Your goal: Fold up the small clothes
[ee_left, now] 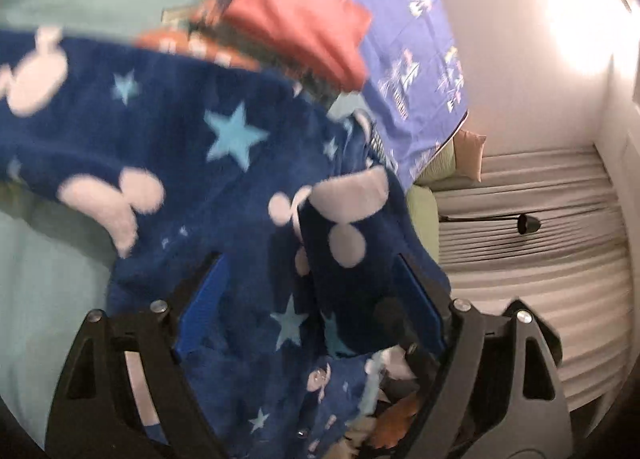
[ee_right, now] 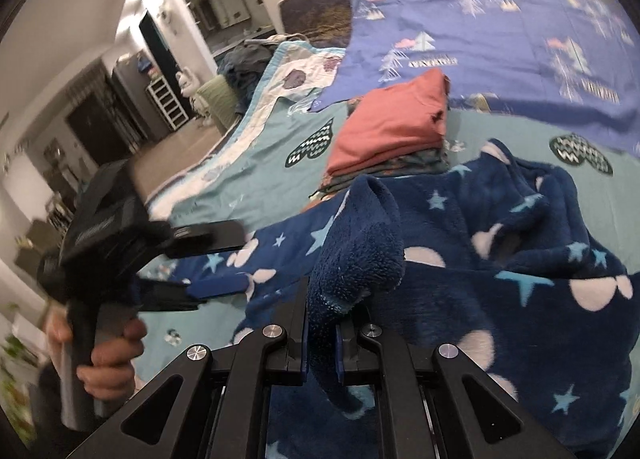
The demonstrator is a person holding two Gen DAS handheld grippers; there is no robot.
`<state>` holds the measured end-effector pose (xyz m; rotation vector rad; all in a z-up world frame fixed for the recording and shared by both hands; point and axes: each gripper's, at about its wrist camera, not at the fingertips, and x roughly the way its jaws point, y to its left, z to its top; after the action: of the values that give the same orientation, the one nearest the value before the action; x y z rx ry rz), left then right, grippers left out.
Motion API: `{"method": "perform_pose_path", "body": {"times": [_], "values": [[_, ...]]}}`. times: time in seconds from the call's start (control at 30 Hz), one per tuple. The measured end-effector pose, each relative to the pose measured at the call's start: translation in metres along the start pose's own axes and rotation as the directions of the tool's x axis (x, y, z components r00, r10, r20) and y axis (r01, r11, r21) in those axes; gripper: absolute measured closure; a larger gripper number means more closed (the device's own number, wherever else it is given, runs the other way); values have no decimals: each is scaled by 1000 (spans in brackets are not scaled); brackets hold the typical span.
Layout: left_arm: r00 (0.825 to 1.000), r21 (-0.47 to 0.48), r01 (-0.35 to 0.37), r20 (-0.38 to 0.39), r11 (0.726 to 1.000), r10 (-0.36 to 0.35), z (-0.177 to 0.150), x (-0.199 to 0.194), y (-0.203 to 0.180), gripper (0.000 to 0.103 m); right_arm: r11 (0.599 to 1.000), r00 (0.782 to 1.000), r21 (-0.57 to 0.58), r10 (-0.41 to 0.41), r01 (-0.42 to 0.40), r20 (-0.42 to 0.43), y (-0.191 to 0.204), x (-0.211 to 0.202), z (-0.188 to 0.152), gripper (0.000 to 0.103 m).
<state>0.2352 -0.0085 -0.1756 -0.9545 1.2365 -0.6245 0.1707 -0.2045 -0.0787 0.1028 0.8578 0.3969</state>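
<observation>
A dark blue fleece garment (ee_right: 500, 267) with light stars and white mouse-head shapes lies spread on the teal bedspread (ee_right: 256, 175). My right gripper (ee_right: 322, 299) is shut on a bunched fold of the fleece garment and holds it up. My left gripper (ee_left: 312, 279) has its jaws wide apart with the fleece (ee_left: 200, 147) draped between and over them. It also shows in the right wrist view (ee_right: 208, 259), held by a hand at the left, around a part of the garment.
A folded stack with a coral-red garment (ee_right: 396, 123) on top sits on the bed behind the fleece; it also shows in the left wrist view (ee_left: 300, 23). A purple patterned sheet (ee_right: 500, 31) covers the far side. The bed edge and floor (ee_right: 172, 147) lie left.
</observation>
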Motion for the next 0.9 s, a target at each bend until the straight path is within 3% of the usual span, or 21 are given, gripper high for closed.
{"method": "perform_pose_path", "body": {"times": [0.13,0.23,0.33,0.43,0.57,0.7,0.77,0.83,0.9], "values": [[997,-62,66,-36,996,-69,-1,6,13,19,995,1000,-101,-25,23,-15,28,16,-13,93],[994,-74,111,16,991,-110,3,-10,26,16,989,1000,-148,-11,7,-24,38,24,-19,90],[994,-93,101,45,990,-97,8,-24,39,11,986,998,-162,29,-38,-58,43,37,-29,87],[995,-83,95,1,992,-95,5,-20,47,11,986,994,-149,68,-79,-81,46,47,-35,84],[996,-75,78,-36,994,-80,0,-7,48,11,987,994,-134,83,-91,-66,42,47,-41,84],[993,-84,104,-53,991,-108,-1,3,41,11,988,992,-101,116,-120,-44,35,42,-42,84],[991,-85,122,-47,989,-126,2,7,37,18,987,993,-113,115,-117,-31,38,38,-43,84],[990,-91,128,-40,988,-132,4,9,37,37,984,995,-146,97,-97,-7,45,32,-45,85],[993,-78,109,-36,991,-112,8,12,36,46,983,996,-164,89,-87,4,49,29,-47,85]]}}
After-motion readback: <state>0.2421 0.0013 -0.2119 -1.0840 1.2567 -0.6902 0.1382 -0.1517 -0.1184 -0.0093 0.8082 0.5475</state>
